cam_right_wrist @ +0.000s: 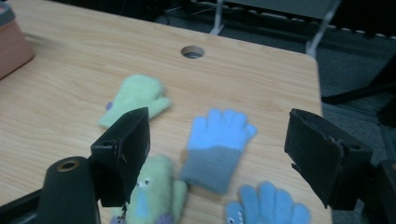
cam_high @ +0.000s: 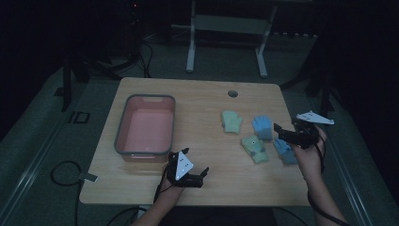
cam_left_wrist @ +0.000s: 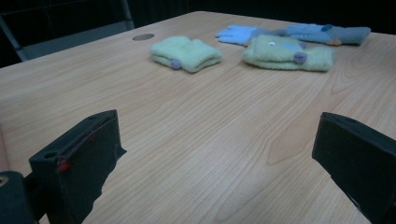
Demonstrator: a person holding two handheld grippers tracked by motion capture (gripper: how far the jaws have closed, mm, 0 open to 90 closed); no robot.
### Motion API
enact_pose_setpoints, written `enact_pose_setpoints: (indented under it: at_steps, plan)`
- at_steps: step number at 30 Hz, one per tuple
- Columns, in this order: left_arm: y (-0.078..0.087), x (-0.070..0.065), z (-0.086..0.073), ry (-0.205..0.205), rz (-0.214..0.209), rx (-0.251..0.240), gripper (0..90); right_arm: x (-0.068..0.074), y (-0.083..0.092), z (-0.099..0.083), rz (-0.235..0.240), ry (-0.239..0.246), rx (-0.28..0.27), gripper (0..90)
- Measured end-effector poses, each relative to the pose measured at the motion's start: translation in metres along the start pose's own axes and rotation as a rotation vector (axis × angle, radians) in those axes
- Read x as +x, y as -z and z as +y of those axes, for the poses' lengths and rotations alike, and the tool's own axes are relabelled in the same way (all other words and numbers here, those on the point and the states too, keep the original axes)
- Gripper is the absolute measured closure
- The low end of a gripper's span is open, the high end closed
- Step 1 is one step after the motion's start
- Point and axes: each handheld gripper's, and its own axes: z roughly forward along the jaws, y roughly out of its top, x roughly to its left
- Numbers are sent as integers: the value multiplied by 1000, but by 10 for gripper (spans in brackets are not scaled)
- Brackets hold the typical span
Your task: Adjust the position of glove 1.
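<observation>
Right gripper (cam_high: 288, 135) up over the right edge of the table (cam_high: 202, 101), jaws spread wide, nothing between them. Looking along them in the right gripper view: blue-and-grey glove (cam_right_wrist: 217, 148) lying flat straight ahead, fingers pointing toward the far edge, cuff toward the camera. A second blue glove (cam_right_wrist: 268, 206) just below it at the bottom of that view, and a green mitten with little stitched eyes (cam_right_wrist: 154, 196) tucked behind the left-hand jaw. A plain pale green mitten (cam_right_wrist: 135, 99) sits further in, toward the round cable hole (cam_right_wrist: 192, 52).

From the high view, all four woollies clustered on the right half of the table, near each other; the eyes and the purple bits on the mittens too small to make out from up there.

Left gripper (cam_high: 190, 170) near the front edge, just beside the pink tub with the grey rim (cam_high: 123, 123), jaws also wide and empty. Left gripper view low over bare wood, with the gloves well off in the distance.
</observation>
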Motion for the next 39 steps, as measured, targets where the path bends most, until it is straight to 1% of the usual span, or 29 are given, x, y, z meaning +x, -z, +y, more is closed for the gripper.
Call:
enact_pose_setpoints:
  at_steps: [5, 9, 10, 12, 13, 17, 19, 20, 23, 28, 30, 32, 33, 35, 36, 37, 38, 39]
  plan:
    - [0, 0, 0, -3, 0, -2, 15, 8, -12, 9, 26, 30, 21, 278]
    - [0, -1, 0, -4, -1, -1, 15, 16, -24, 12, 58, 51, 42, 295]
    - [0, 0, 0, -4, -2, -1, 15, 18, -26, 13, 57, 55, 43, 304]
    - [0, 0, 0, -4, -2, 0, 15, 21, -32, 16, 68, 59, 46, 314]
    - [0, 0, 0, -2, -2, -1, 15, 23, -34, 17, 69, 60, 45, 334]
    - [0, 0, 0, -5, -3, 0, 15, 30, -44, 23, 98, 70, 49, 348]
    - [0, 0, 0, -6, -4, 0, 15, 35, -50, 26, 102, 76, 53, 368]
    - [0, 0, 0, -6, -4, 0, 15, 37, -54, 27, 116, 79, 57, 370]
    - [0, 0, 0, -7, -7, 0, 15, 43, -64, 29, 135, 85, 60, 393]
    - [0, -1, 0, -11, -7, -4, 15, 54, -84, 33, 168, 105, 77, 462]
    - [0, -1, 0, -11, -8, -4, 15, 57, -93, 33, 177, 108, 93, 466]
    - [0, -1, 0, -9, -9, -5, 15, 60, -101, 32, 187, 112, 106, 489]
    - [0, -1, 0, -9, -9, -5, 15, 60, -101, 32, 187, 112, 106, 489]
    - [0, -1, 0, -10, -9, -5, 15, 64, -113, 31, 203, 116, 129, 497]
    - [0, -1, 0, -11, -6, -4, 15, 65, -118, 30, 210, 114, 135, 505]
    - [0, -1, 0, -12, -5, -3, 15, 66, -127, 29, 223, 106, 153, 515]
    - [0, -2, 0, -15, -5, -2, 15, 66, -127, 29, 223, 106, 153, 515]
    - [0, -2, 0, -17, -5, -3, 15, 67, -131, 28, 225, 109, 161, 523]
